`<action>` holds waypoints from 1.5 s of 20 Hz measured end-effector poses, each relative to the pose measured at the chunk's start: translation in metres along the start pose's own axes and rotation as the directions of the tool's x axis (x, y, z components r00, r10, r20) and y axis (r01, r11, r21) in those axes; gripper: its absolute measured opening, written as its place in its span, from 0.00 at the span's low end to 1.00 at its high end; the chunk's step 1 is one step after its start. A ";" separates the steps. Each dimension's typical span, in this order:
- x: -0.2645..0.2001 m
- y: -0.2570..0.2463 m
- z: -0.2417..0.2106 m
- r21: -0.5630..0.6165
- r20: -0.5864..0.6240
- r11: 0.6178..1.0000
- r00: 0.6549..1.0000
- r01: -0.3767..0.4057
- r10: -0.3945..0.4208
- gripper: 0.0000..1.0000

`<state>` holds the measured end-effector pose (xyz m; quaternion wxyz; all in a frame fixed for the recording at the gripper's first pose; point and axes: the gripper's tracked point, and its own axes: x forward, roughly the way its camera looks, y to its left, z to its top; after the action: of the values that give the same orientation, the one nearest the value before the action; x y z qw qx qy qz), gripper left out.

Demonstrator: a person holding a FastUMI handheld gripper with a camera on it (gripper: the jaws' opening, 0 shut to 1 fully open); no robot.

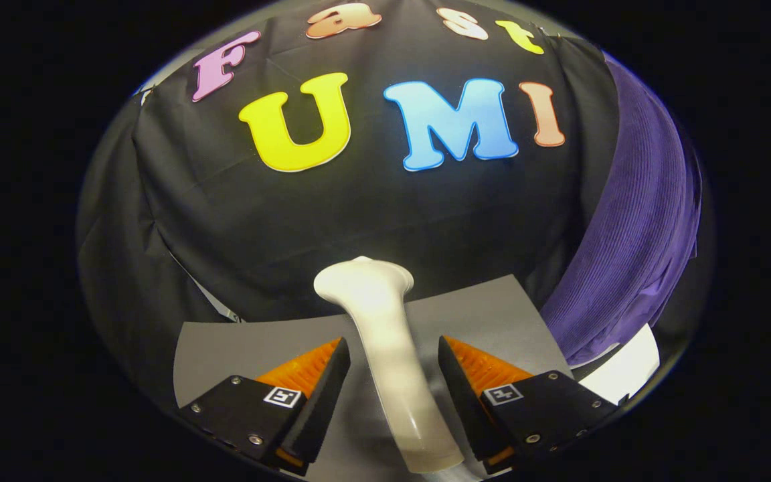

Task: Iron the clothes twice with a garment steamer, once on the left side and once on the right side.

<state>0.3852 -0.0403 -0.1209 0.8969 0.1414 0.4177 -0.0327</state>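
Your view runs from the black cloth wall (158,221) draped on the far left, creased and folded at its corner, across to a grey sheet (225,355) covering the tabletop in front of it. Your tongs (393,351) sit spread above that sheet, fingers well apart. Between them lies the white garment steamer (385,348), its handle running near to far and its flared head resting at the sheet's far edge; neither finger clearly presses on it. On the right, the purple ribbed garment (640,227) hangs against the wall, its hem dropping beside a white surface (626,371) near the right finger.
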 end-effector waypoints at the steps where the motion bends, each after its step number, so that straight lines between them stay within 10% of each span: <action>1: 0.004 0.001 -0.005 -0.004 -0.013 1.000 1.000 0.005 -0.005 0.81; 6: 0.012 -0.005 -0.014 -0.042 -0.041 0.999 0.999 0.032 -0.034 0.54; 16: -0.006 -0.010 -0.011 -0.082 -0.009 0.996 0.999 0.041 -0.042 0.41; 30: -0.149 -0.026 -0.056 -0.164 0.265 0.986 0.964 0.025 0.019 0.37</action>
<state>0.2424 -0.0582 -0.0482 0.9534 0.0599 0.2953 -0.0177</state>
